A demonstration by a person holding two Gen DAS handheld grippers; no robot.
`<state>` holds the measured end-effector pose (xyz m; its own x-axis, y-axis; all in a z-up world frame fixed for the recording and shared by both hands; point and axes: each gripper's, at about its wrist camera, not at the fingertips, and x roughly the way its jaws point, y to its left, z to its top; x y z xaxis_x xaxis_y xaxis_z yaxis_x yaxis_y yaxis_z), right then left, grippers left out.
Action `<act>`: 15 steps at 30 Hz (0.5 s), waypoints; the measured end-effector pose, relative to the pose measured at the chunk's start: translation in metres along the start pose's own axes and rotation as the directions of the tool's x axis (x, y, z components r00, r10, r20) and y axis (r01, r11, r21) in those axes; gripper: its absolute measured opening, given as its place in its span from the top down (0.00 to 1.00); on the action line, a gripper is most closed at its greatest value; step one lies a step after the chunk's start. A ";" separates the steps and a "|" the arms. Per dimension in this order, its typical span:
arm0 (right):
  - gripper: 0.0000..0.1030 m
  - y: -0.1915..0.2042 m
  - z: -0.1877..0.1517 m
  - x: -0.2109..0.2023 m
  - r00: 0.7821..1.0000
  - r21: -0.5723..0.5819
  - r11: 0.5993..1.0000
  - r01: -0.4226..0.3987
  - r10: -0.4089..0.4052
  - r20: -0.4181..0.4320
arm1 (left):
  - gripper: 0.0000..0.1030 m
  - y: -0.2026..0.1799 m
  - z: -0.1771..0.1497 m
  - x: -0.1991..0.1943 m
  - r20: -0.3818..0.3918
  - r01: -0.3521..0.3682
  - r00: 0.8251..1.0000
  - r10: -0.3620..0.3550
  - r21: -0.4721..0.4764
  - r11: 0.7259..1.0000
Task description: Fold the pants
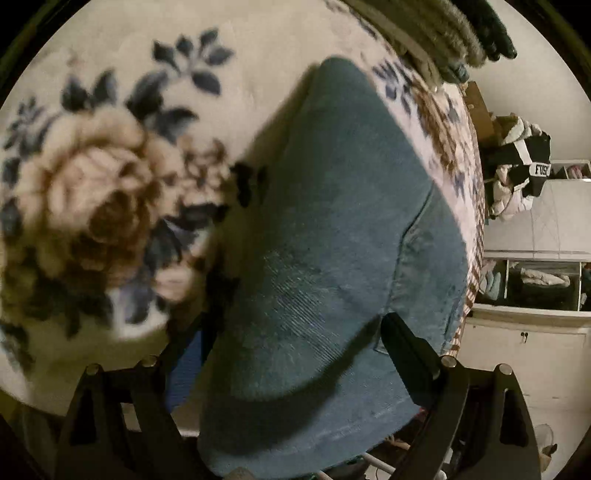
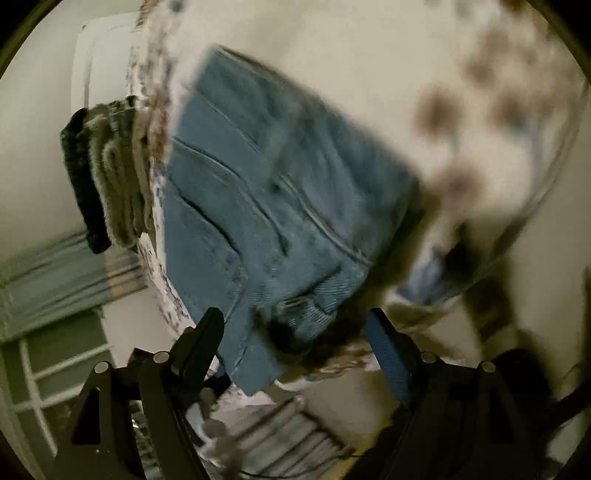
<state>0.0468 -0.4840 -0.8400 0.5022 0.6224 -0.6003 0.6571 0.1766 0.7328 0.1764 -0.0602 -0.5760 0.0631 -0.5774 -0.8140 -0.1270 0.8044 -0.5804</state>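
Denim filled most of both wrist views: the blue jeans (image 1: 332, 229) lay folded into a thick bundle on a bed covered by a cream blanket (image 1: 92, 92) printed with brown roses and dark blue leaves.

From my left gripper (image 1: 295, 354), the jeans ran from close under the camera away toward a stack of folded knitwear (image 1: 436, 33) at the far side of the bed. The jaws stood wide apart. The right finger's dark pad lay against the jeans' seamed edge, while the left finger was mostly hidden behind the near fold of the jeans, so I could not tell whether any cloth was actually gripped. Beyond the jeans, off the bed's edge, I saw a white dresser (image 1: 535, 332) with a heap of black and white clothes (image 1: 521, 173) on top.

From my right gripper (image 2: 295, 328), the picture was blurred. The jeans (image 2: 266, 184) showed their seams and a thick rolled corner, which sat just ahead of the gap between the two fingers. These jaws were also spread wide and closed on nothing; one finger lay just beside the jeans' long edge, and the other, with a blue pad, stood apart from the jeans over the blanket (image 2: 369, 55). The same stack of knitwear (image 2: 107, 173) sat next to the jeans at the edge of the bed.
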 end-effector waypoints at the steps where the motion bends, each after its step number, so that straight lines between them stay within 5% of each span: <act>1: 0.21 -0.001 0.000 0.010 1.000 -0.002 1.000 -0.017 0.017 0.003 | 0.12 0.001 0.001 0.003 -0.005 0.002 1.000 -0.002 -0.003 1.000; 6: 0.13 -0.001 0.004 0.033 0.994 0.020 0.995 -0.102 0.101 0.046 | 0.12 0.003 0.005 0.005 0.002 0.026 1.000 -0.026 0.002 1.000; 15: 0.13 0.012 0.009 0.036 0.974 0.020 0.981 -0.191 0.187 0.132 | 0.11 0.016 -0.002 0.001 0.024 0.047 0.999 -0.046 -0.011 0.999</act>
<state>0.0780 -0.4661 -0.8560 0.6856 0.5384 -0.4900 0.5602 0.0396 0.8274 0.1729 -0.0483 -0.5864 0.0923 -0.6106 -0.7865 -0.1345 0.7750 -0.6175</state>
